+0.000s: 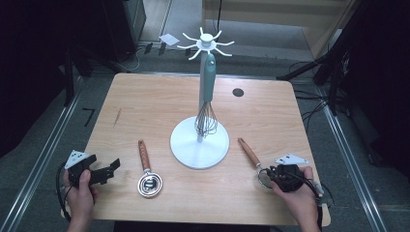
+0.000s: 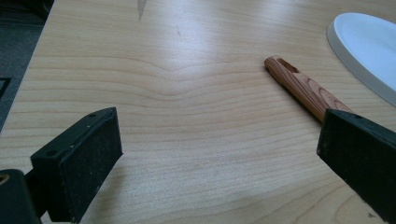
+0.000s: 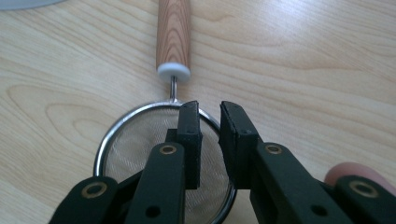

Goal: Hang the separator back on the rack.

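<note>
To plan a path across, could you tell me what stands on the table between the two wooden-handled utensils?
The white stand, with a whisk hanging from it, stands between the left utensil and the strainer in the high view.

Both hand-held grippers black: left hand-held gripper at 8 o'clock, right hand-held gripper at 4 o'clock. Each has a grey three-cornered plate on top and a black cable trailing. Jaws are flat rectangular blocks; arms carry brass-ringed rivets. Forearms bare.

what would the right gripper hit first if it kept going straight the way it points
Probably the strainer: the right gripper hovers over its rim, nearly closed, pointing along its wooden handle. Height above the mesh is unclear.
</note>
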The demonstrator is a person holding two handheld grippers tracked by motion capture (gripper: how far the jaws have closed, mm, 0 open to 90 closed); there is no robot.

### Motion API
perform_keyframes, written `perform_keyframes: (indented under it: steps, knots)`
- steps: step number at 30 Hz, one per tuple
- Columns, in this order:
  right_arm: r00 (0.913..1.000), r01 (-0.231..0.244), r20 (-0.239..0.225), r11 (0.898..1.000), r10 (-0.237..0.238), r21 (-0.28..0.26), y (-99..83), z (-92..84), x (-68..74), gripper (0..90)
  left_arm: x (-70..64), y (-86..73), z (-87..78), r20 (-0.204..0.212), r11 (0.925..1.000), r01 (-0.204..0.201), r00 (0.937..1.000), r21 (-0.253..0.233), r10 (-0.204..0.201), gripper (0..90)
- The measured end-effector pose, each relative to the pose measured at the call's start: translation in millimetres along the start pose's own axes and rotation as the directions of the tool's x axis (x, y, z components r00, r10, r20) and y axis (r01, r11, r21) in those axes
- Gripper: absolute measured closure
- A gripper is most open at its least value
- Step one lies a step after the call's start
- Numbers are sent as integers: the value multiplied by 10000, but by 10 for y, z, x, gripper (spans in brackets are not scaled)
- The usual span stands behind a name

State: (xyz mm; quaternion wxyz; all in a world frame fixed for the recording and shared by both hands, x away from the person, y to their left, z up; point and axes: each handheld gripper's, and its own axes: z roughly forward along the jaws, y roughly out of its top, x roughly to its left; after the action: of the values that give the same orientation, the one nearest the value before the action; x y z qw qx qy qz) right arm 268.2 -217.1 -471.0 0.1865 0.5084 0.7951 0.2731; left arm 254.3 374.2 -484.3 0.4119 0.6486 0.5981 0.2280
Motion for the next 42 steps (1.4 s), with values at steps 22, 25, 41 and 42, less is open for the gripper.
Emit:
perform_keyframes:
  steps: [22, 25, 41, 42]
  knots:
    - [9936, -388, -961, 9780, 595, 2049, 612, 141, 36, 678, 3, 0, 0, 18, 10000, -5, 10000, 5, 5, 0]
    - [9900, -503, -1151, 9655, 821, 2556, 711, 178, 47, 657, 2, 1, 0, 15, 10000, -2, 10000, 26, 2, 0]
    - [9879, -716, -922, 8944, 1246, 4415, 858, 467, 39, 683, 2, 1, 1, 33, 10000, -8, 10000, 13, 8, 1]
    - [9873, -722, -943, 8896, 1279, 4509, 858, 477, 38, 683, 2, 0, 1, 32, 10000, -10, 10000, 11, 10, 0]
